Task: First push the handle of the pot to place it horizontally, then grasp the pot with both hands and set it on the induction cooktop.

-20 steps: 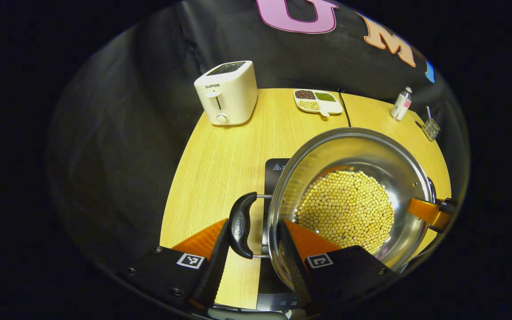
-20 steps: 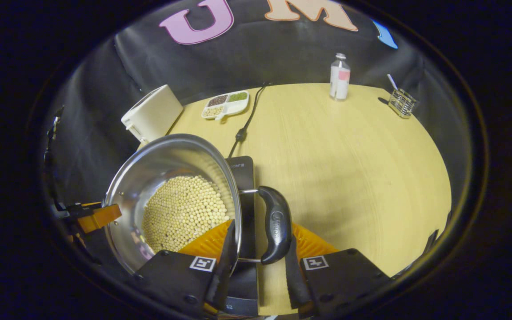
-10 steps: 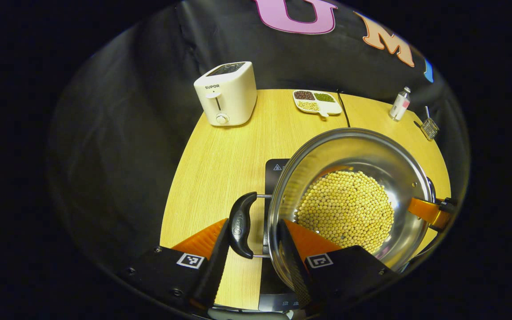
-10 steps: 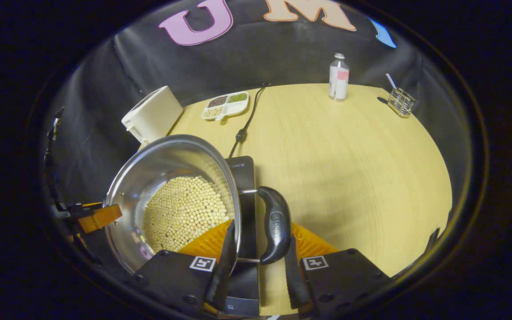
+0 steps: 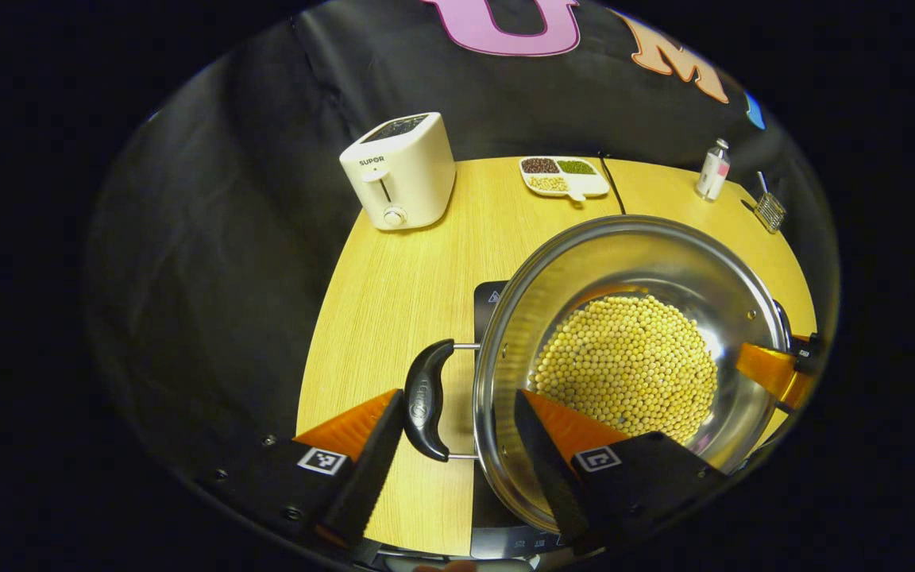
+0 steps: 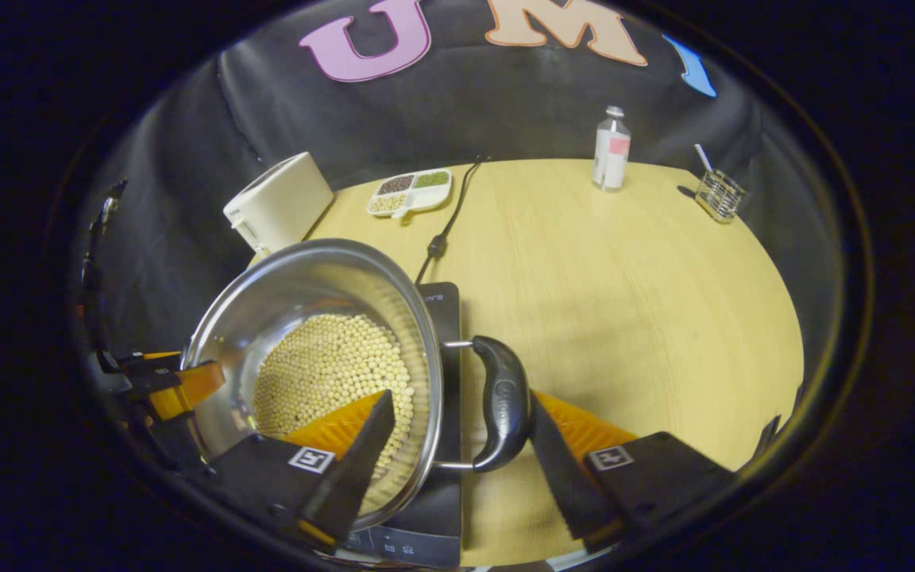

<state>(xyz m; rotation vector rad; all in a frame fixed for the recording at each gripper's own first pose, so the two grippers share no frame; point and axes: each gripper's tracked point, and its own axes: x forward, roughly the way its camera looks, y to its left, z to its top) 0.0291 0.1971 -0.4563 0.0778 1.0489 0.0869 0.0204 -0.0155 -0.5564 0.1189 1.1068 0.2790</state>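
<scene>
A pale wooden table fills the booth. Both grippers have just spread their fingers off the pot's side handles, so the pot of beans now seems to rest on the induction cooktop. The left gripper and right gripper each straddle a handle, jaws apart.

Toaster front: brand "SUPOR" reads clear
Cooktop corner: a warning triangle sign
Gripper blocks: square coded markers, no readable text
</scene>
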